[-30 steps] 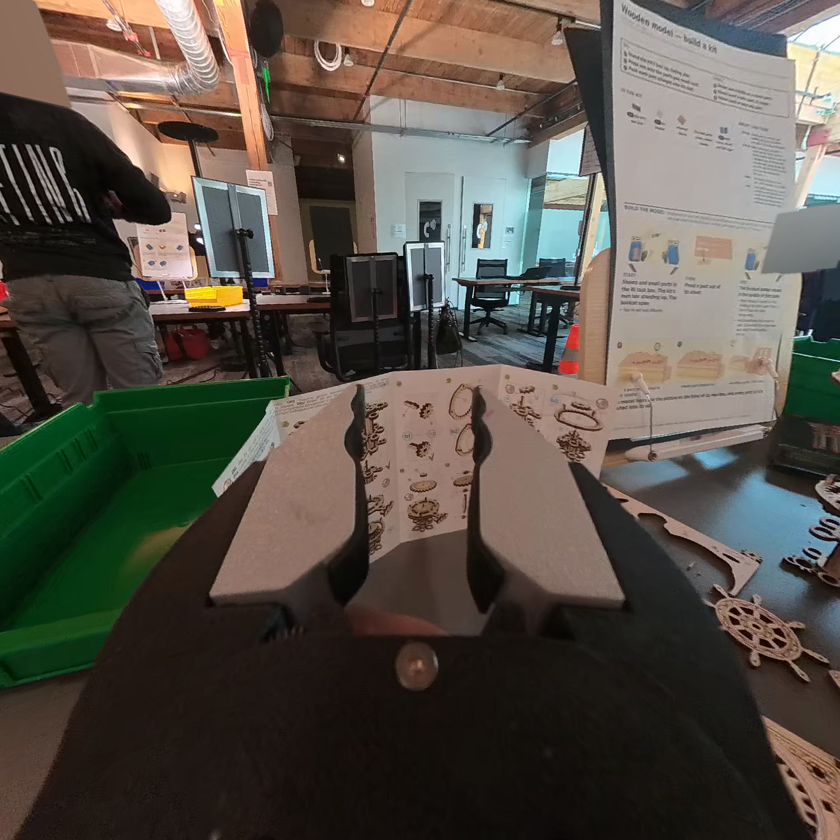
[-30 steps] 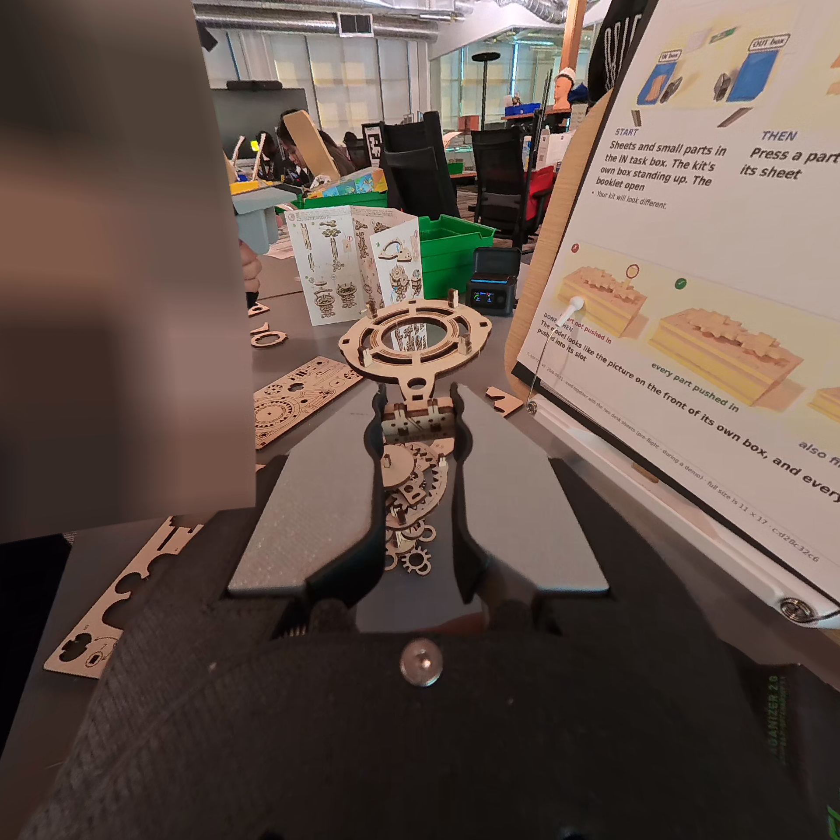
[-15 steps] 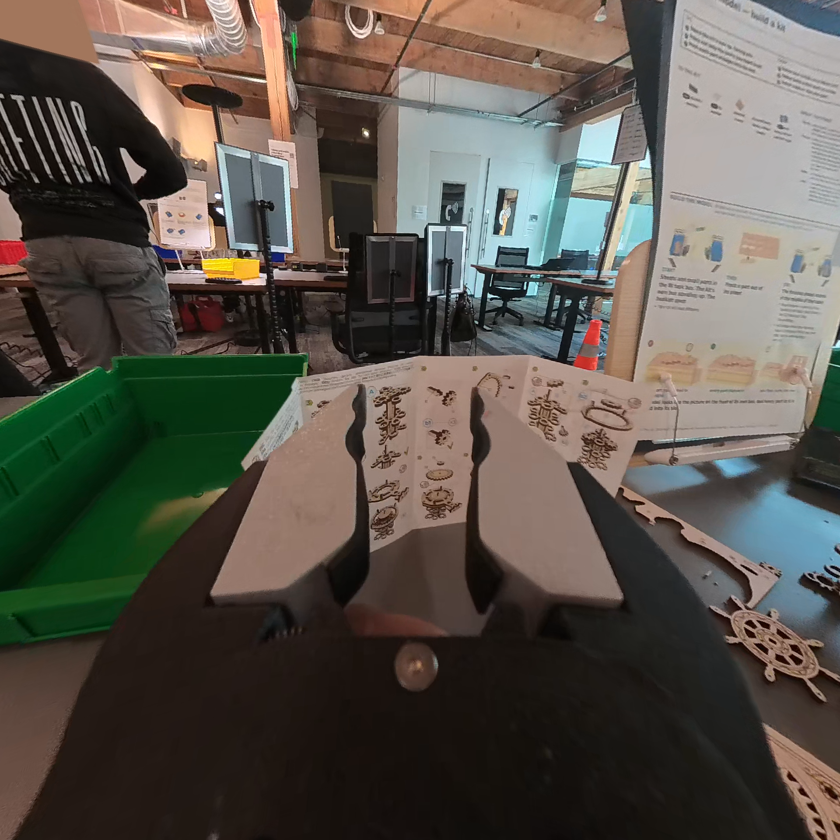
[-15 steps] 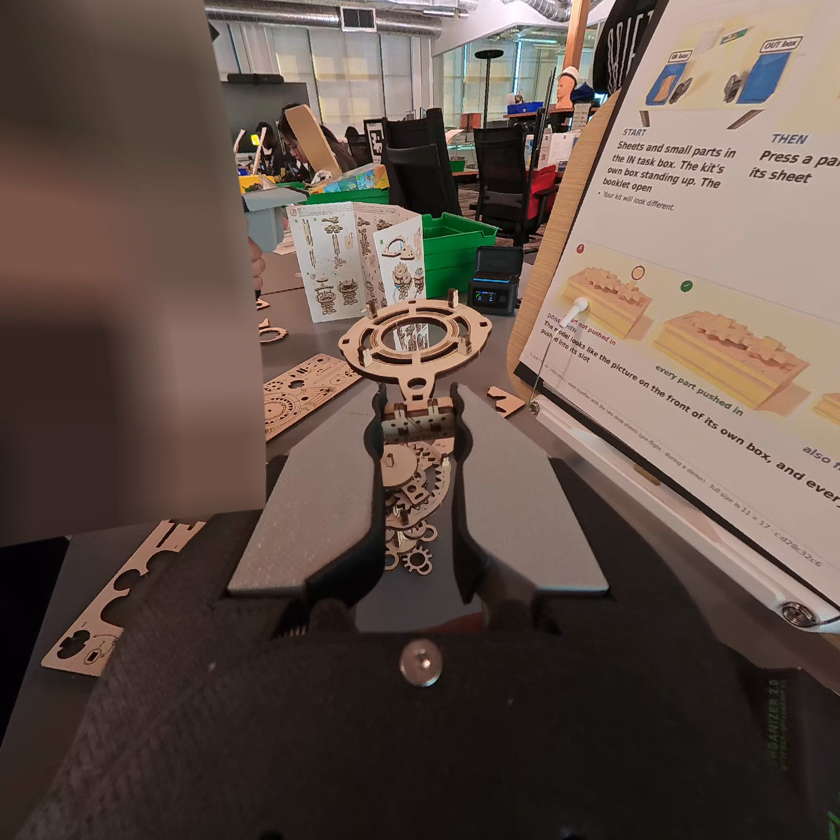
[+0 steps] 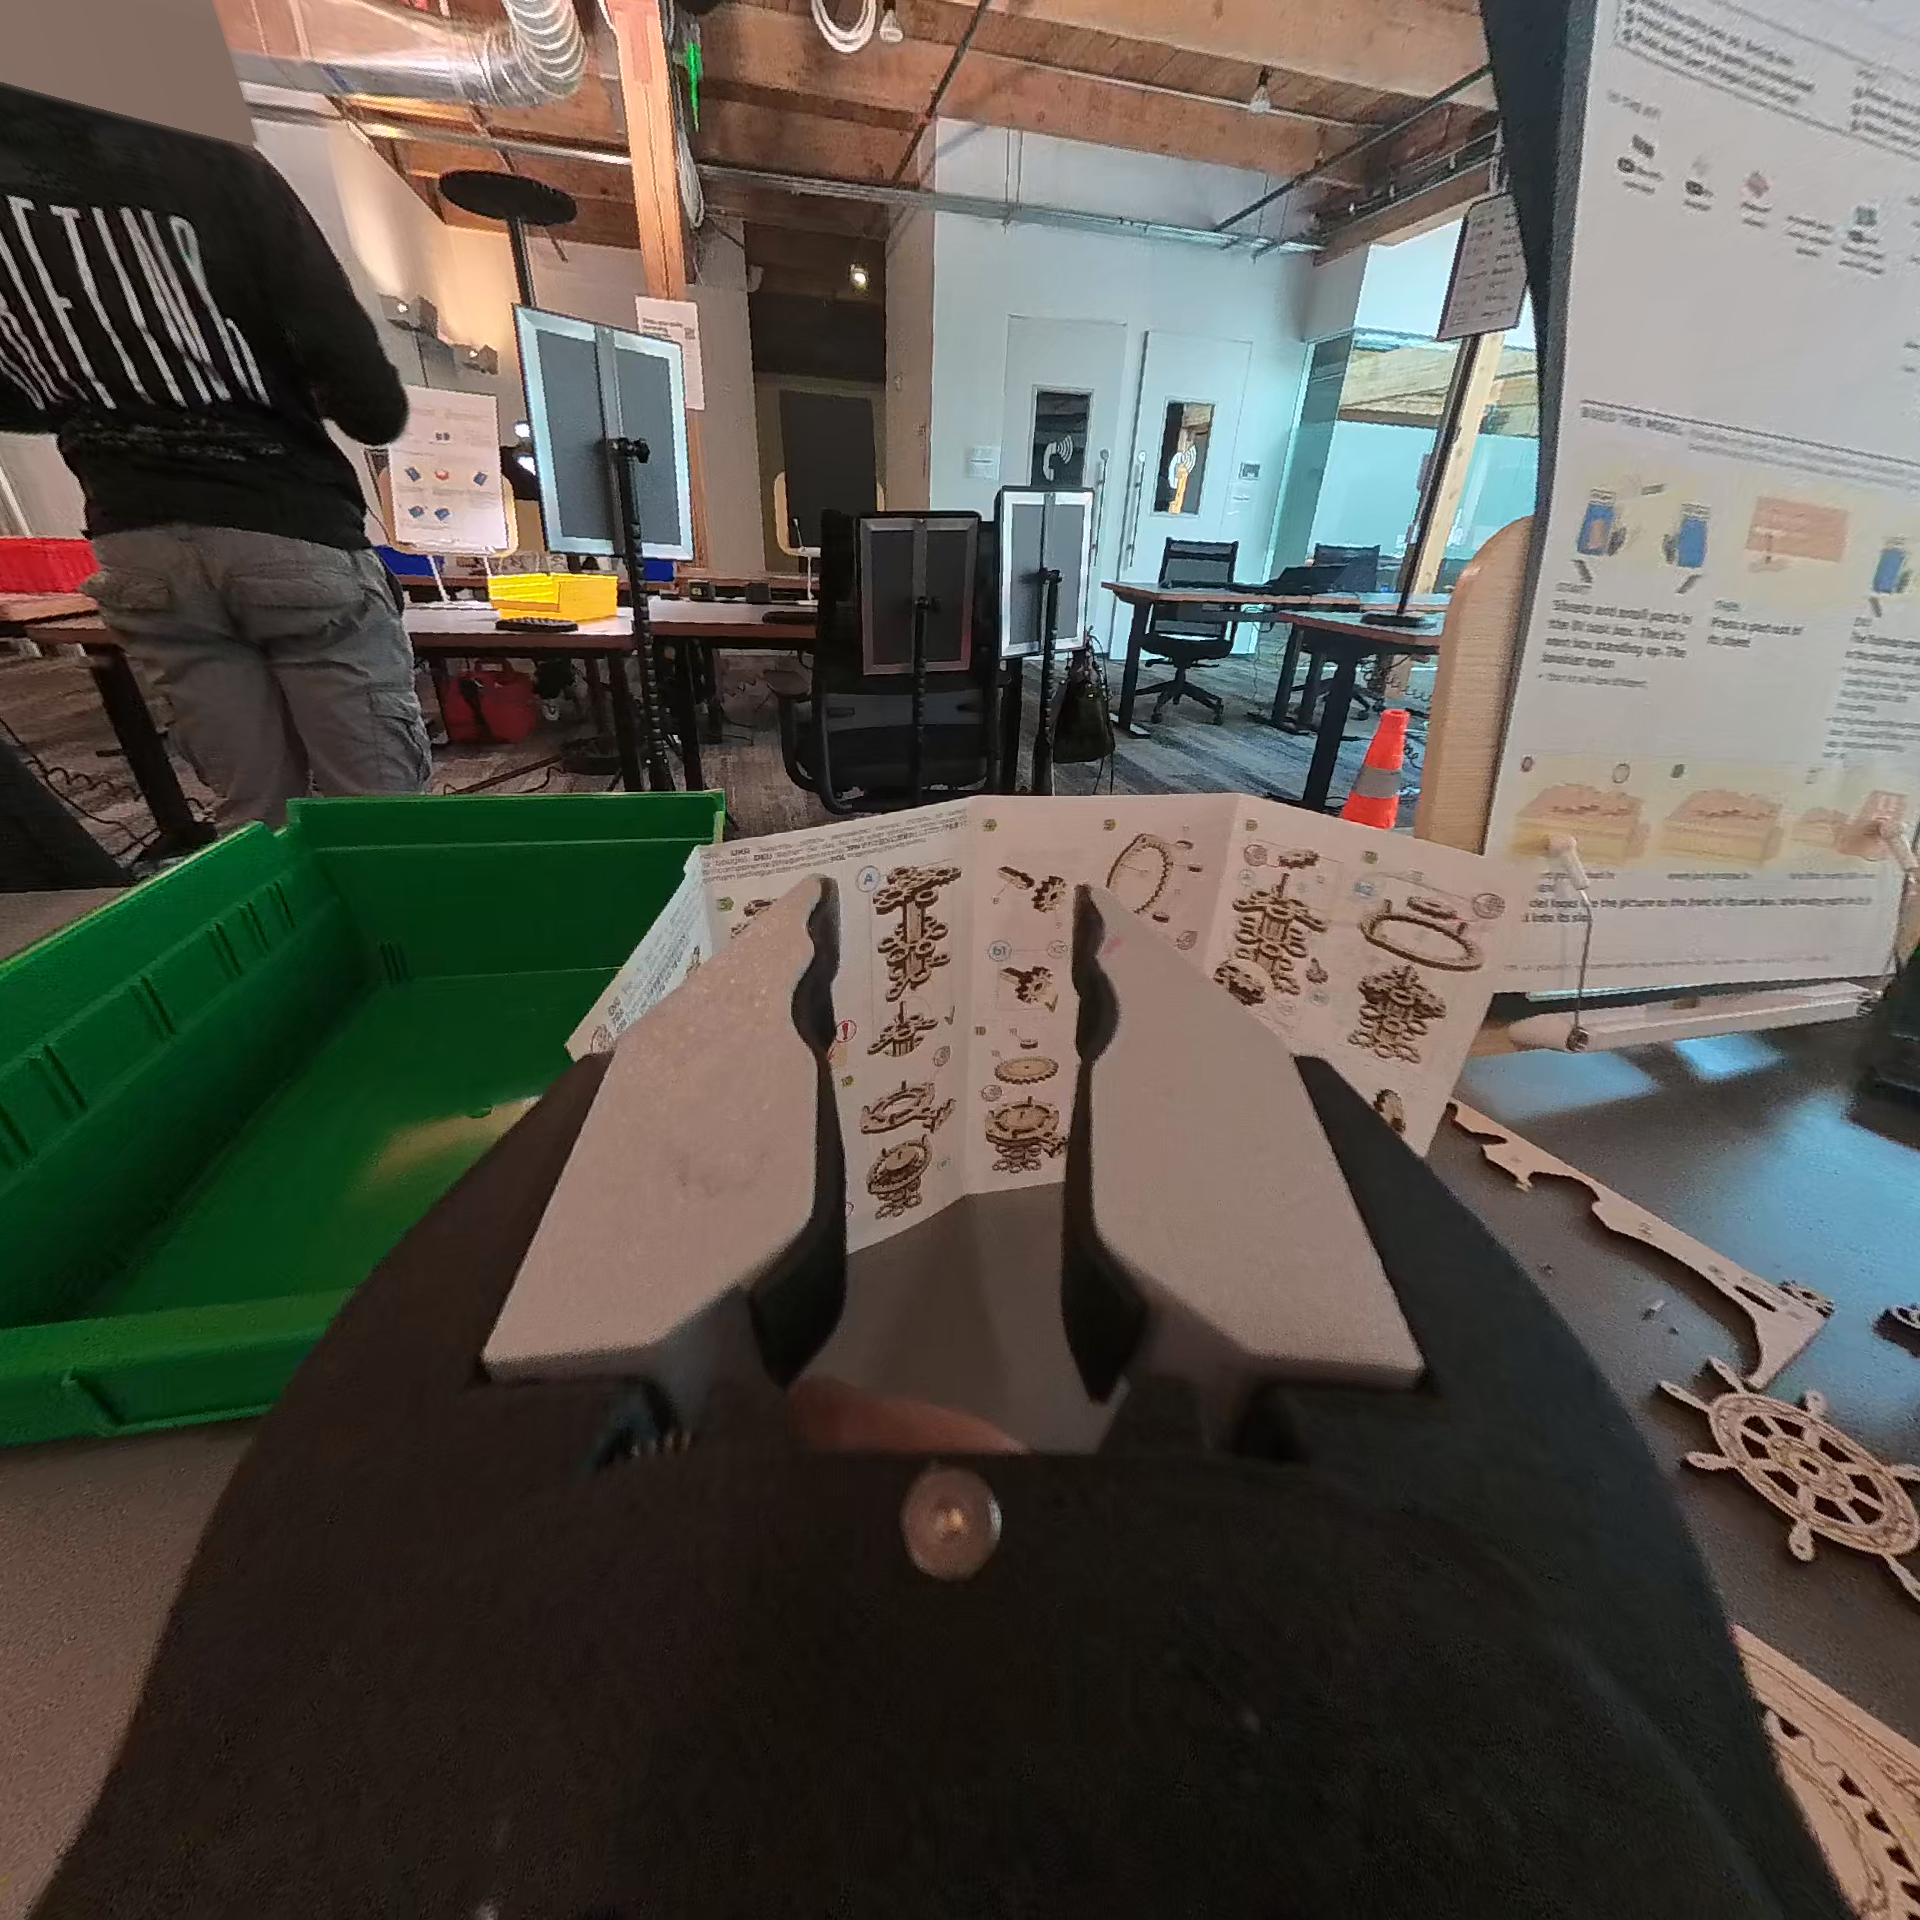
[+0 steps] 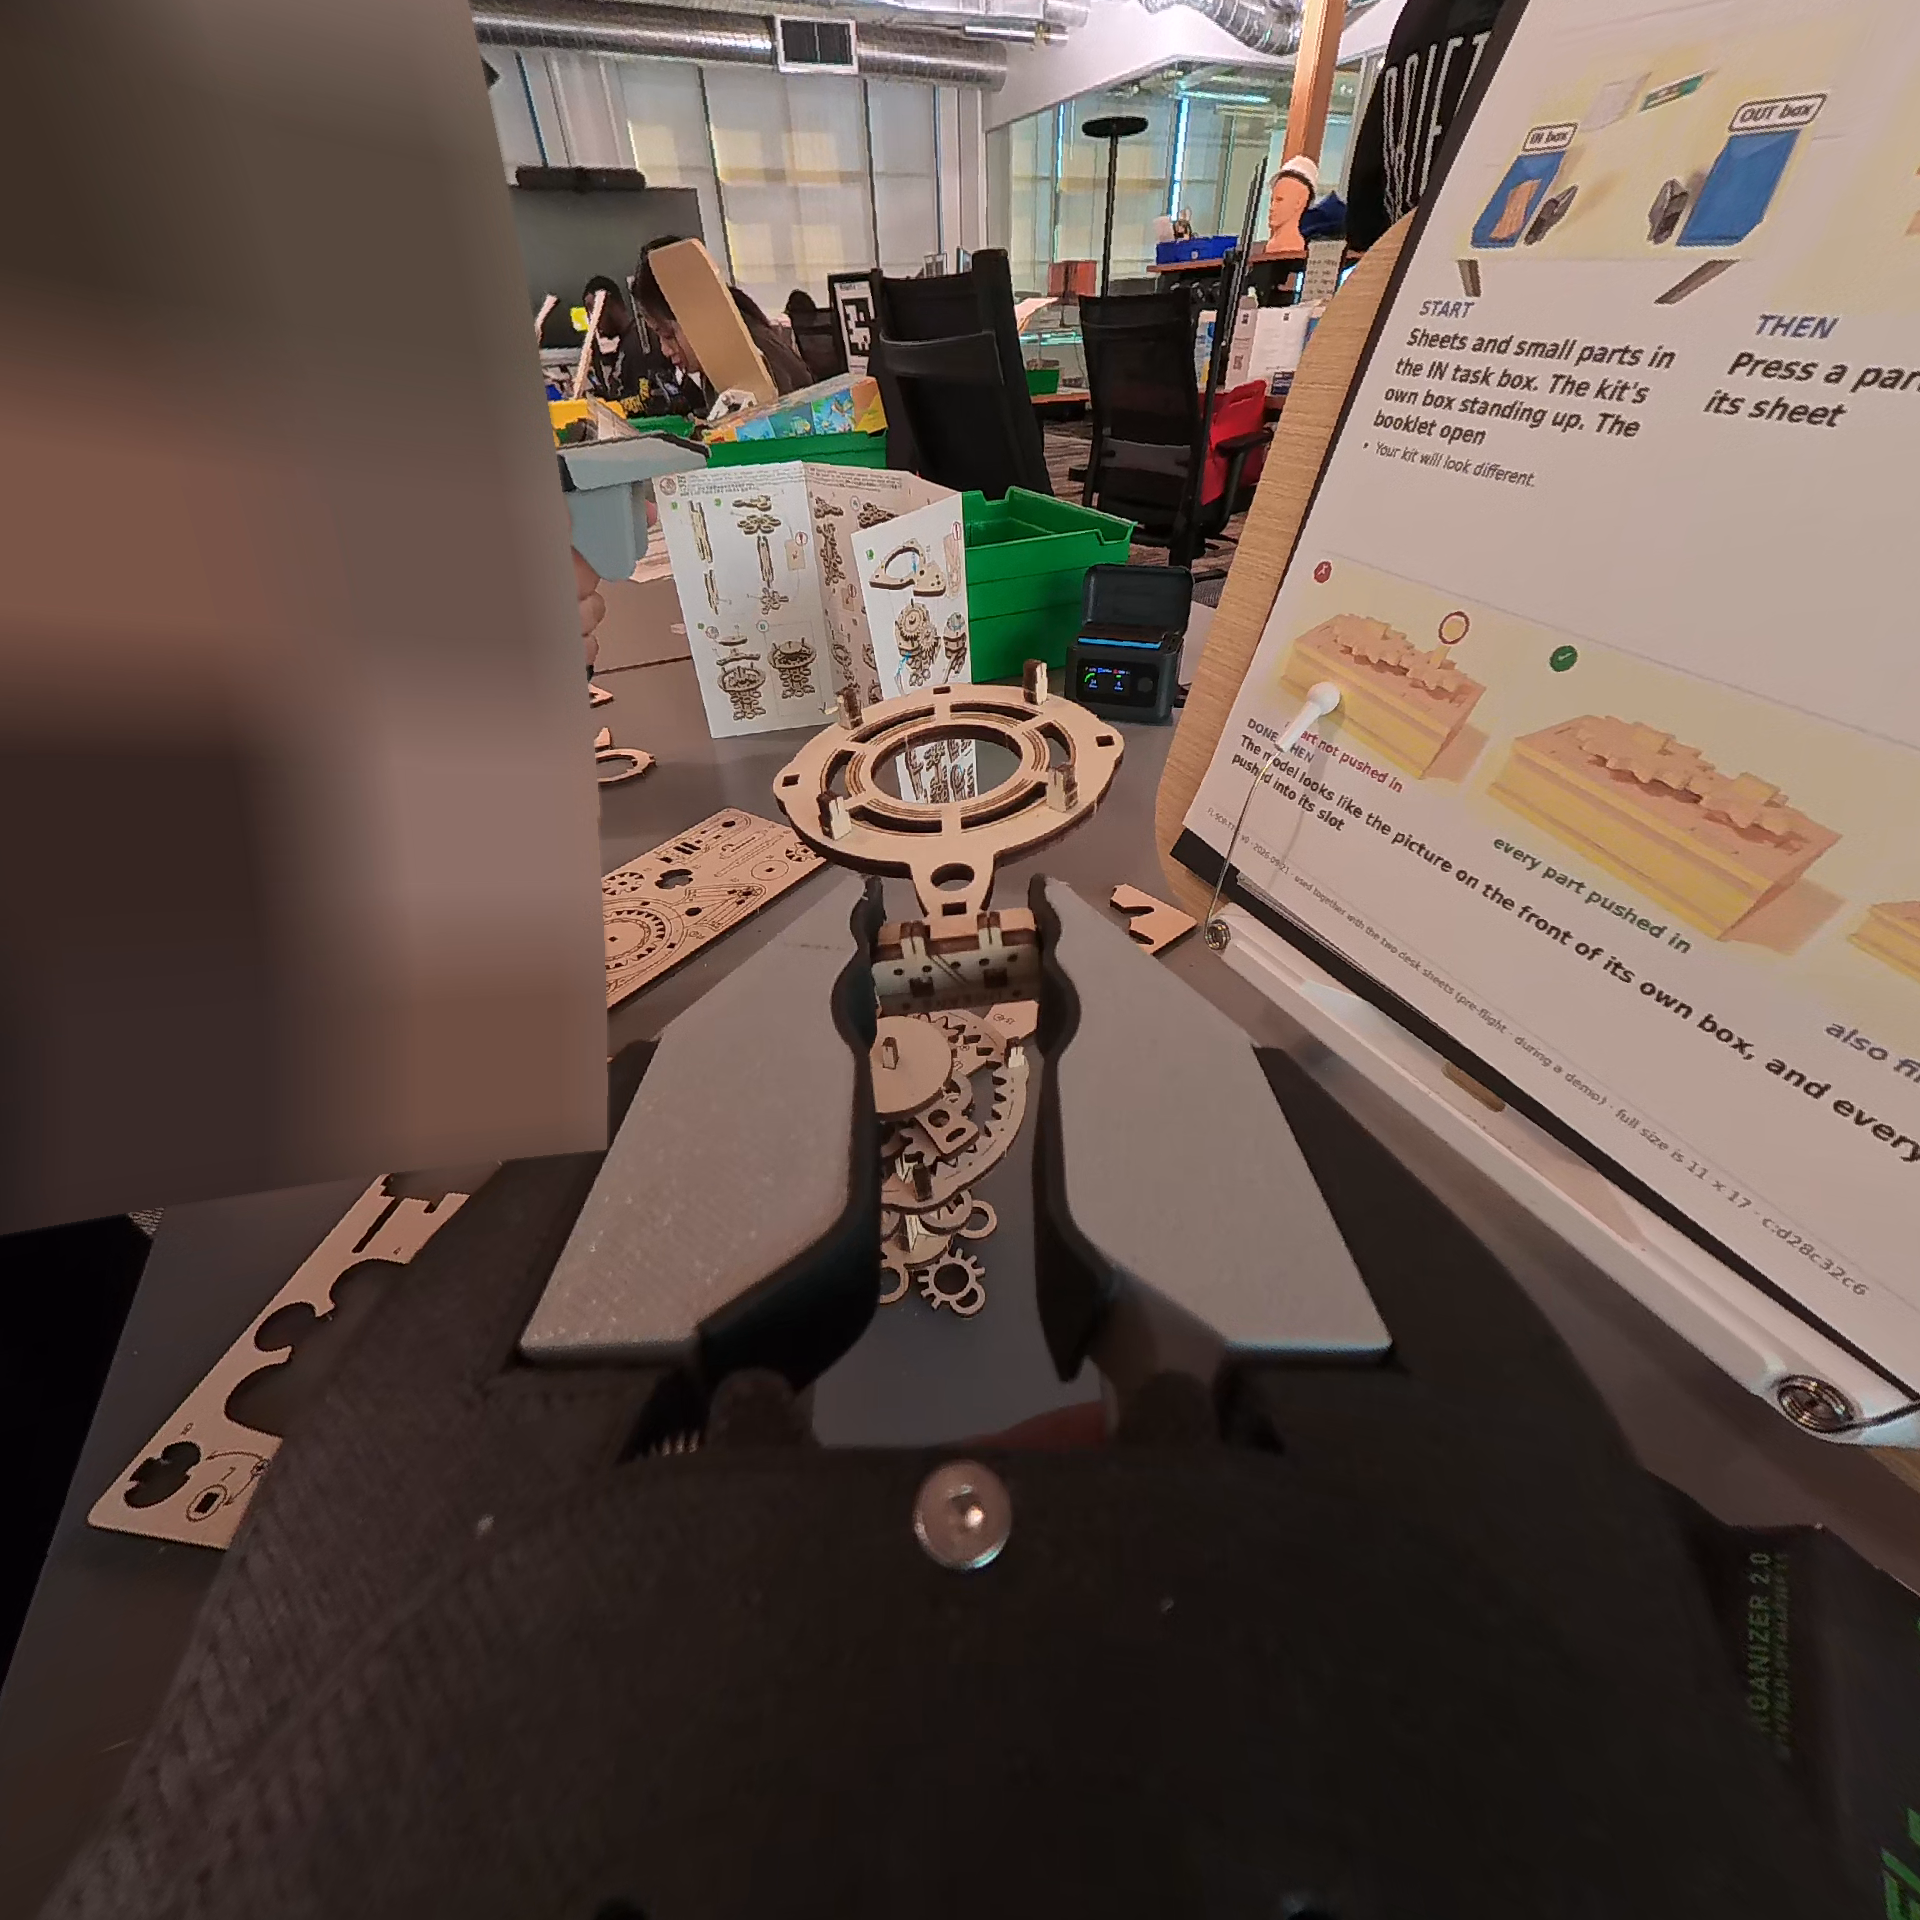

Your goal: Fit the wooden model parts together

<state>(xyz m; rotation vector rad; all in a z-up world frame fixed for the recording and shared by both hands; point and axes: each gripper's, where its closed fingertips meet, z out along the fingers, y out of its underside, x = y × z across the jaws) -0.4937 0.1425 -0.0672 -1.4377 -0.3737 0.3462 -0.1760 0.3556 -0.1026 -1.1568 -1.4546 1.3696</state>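
Shifted since a second ago: left-view framing, with the green bin and folded instruction booklet now lower and nearer centre; right view nearly unchanged.

Left gripper: jaws apart, narrow gap, nothing between; aimed at the booklet standing at frame centre.

Right gripper: clamped on the small block at the base of the wooden ring assembly, held up at frame centre, ring roughly level with pegs pointing up.

Below, between the right fingers: pile of loose gears and small parts on the table.

Around: ship's-wheel piece at lower right of the left view; emptied part sheet strip at lower left of the right view; engraved sheet left of centre; instruction board leaning along the right edge; small black device beside a second green bin.

Surface: dark grey table.

Room: open workshop, timber ceiling, desks, chairs, person standing at upper left.

Container: nearer green bin, interior showing only bare plastic.
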